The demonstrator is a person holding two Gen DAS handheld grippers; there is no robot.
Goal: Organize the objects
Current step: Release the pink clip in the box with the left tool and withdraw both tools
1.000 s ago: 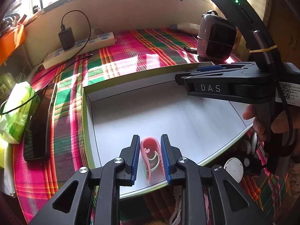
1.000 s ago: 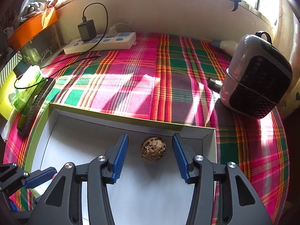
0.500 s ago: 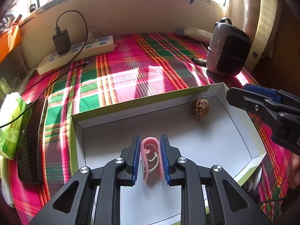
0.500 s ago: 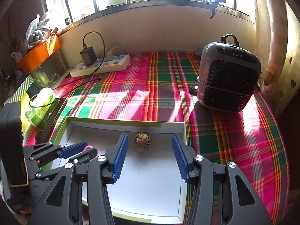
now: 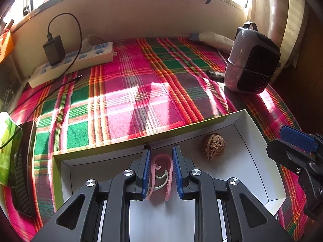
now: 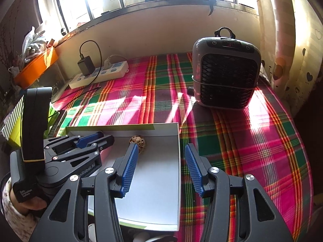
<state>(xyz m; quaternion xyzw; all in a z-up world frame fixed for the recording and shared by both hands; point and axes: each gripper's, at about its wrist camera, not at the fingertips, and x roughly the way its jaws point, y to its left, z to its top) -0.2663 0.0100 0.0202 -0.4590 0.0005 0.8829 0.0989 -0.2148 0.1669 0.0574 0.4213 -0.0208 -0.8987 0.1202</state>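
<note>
**Pink clip in the left hand-held gripper, walnut lying in the box**

At the far left we see a green packet (image 5: pixel 5 151) and a dark phone (image 5: pixel 23 169) lying at the table's edge, on the plaid cloth (image 5: pixel 125 100) that covers the table. Farther back, against the wall, a white power strip (image 5: pixel 74 62) carries a black charger (image 5: pixel 54 50).

Nearer to us, a shallow white box (image 5: pixel 260 161) with a green rim rests on the cloth. Our left hand-held gripper (image 5: pixel 161 169) reaches over the box, its blue pads (image 5: pixel 147 171) clamped on a pink clip (image 5: pixel 168 173) that stands upright between them, just inside the box's far wall. In the right wrist view the same left hand-held gripper (image 6: pixel 94 141) shows at the left, held by a hand (image 6: pixel 30 203) in a pale speckled sleeve.

To the right of the clip, a brown walnut (image 5: pixel 213 146) lies on the box floor near the far right corner, apart from both grippers.

Our right hand-held gripper (image 6: pixel 161 167) hangs over the box's right wall with its jaws apart and nothing between them; the walnut (image 6: pixel 141 141) sits just beyond its left pad.

At the far right a grey and black fan heater (image 6: pixel 226 74) stands upright on the cloth, well apart from the box.
</note>
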